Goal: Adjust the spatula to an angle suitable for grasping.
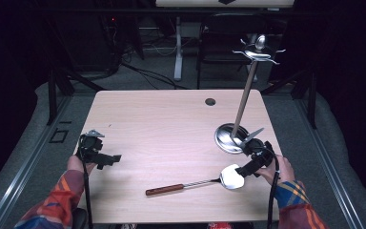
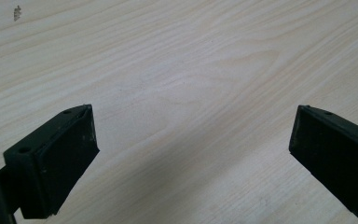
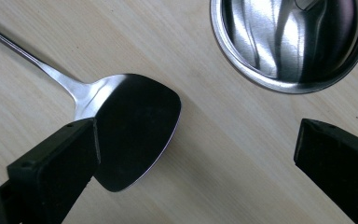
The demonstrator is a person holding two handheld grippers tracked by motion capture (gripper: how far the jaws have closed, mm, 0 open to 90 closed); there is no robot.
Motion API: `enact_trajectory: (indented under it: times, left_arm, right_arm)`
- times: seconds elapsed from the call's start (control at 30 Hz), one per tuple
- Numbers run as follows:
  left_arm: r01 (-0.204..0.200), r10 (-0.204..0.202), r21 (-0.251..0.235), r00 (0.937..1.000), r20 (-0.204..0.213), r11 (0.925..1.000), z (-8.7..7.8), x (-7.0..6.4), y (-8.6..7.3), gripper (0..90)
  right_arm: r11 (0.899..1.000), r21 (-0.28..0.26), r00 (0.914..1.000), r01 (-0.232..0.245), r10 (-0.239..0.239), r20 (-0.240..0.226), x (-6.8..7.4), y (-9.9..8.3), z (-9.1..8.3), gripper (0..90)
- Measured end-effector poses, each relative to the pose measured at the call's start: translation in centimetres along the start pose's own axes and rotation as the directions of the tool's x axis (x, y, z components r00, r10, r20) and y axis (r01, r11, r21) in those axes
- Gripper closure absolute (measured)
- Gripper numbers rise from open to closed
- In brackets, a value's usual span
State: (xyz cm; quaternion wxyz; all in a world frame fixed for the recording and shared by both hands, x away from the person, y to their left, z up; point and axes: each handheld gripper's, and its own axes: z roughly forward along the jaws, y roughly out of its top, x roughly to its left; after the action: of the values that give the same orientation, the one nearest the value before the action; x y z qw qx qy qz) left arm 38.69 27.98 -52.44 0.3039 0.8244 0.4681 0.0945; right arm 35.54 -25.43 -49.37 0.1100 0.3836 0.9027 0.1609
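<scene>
Left claw (image 1: 108,161) hovers over bare worktop (image 1: 171,124) near the left edge, jaws spread wide and holding nothing; in the left gripper view only wood grain lies between them. Toward the middle front of the worktop lies the spatula (image 1: 195,183), flat, its wooden handle pointing left and its shiny blade to the right. Right claw (image 1: 244,170) sits just over that blade, jaws parted and released: in the right gripper view one jaw overlaps the near edge of the blade (image 3: 135,126) while the other stands well off to the side, so nothing is gripped yet. Judged from this, the work in hand is picking up the spatula, most likely to hang it on the utensil stand (image 1: 244,98); that work is at its start, with the approach made and the grasp, lift and hanging all left to do. The stand's round steel base (image 1: 225,138) rests just beyond the blade, close to the right claw, and its pole leans up to a ring of hooks (image 1: 259,51) at the top. The base is the nearest obstruction: a lift of the blade could knock it. A small round hole (image 1: 210,101) marks the worktop's far side, clear of the work.
</scene>
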Motion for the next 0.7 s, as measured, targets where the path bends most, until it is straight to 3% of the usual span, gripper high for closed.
enact_trajectory:
  times: [0.13, 0.37, 0.47, 0.53, 0.6, 0.7]
  left_arm:
    - [-0.004, 0.004, 0.0, 1.0, 0.004, 1.0, 0.0, 0.0, 0.0, 0.2]
    - [0.003, -0.003, -0.004, 1.0, 0.007, 1.0, -0.2, 0.1, -0.1, 0.1]
    - [0.003, -0.003, -0.002, 1.0, 0.008, 1.0, -0.1, 0.0, -0.1, 0.1]
    - [0.008, -0.008, -0.004, 1.0, 0.005, 1.0, -0.1, 0.1, -0.1, 0.1]
    - [0.015, -0.015, -0.009, 0.9999, 0.001, 0.9998, -0.2, 0.2, -0.2, 0.1]
    - [0.016, -0.016, -0.01, 0.9999, 0.0, 0.9998, -0.2, 0.2, -0.1, 0.1]
  right_arm:
    - [1.0, -0.007, 0.9997, 0.025, -0.025, 0.001, 0.5, 0.2, 0.0, 0.2]
    - [0.992, -0.04, 0.9932, 0.116, -0.117, -0.005, 2.6, 1.5, -0.3, 0.4]
    - [0.984, -0.032, 0.9842, 0.175, -0.176, -0.022, 4.3, 2.3, 0.2, 2.1]
    - [0.982, -0.028, 0.9817, 0.188, -0.189, -0.027, 4.6, 2.5, 0.5, 2.9]
    - [0.972, 0.018, 0.971, 0.236, -0.235, -0.043, 5.8, 3.3, 1.6, 4.2]
    - [0.962, 0.021, 0.9609, 0.274, -0.273, -0.048, 6.8, 3.7, 2.2, 7.9]
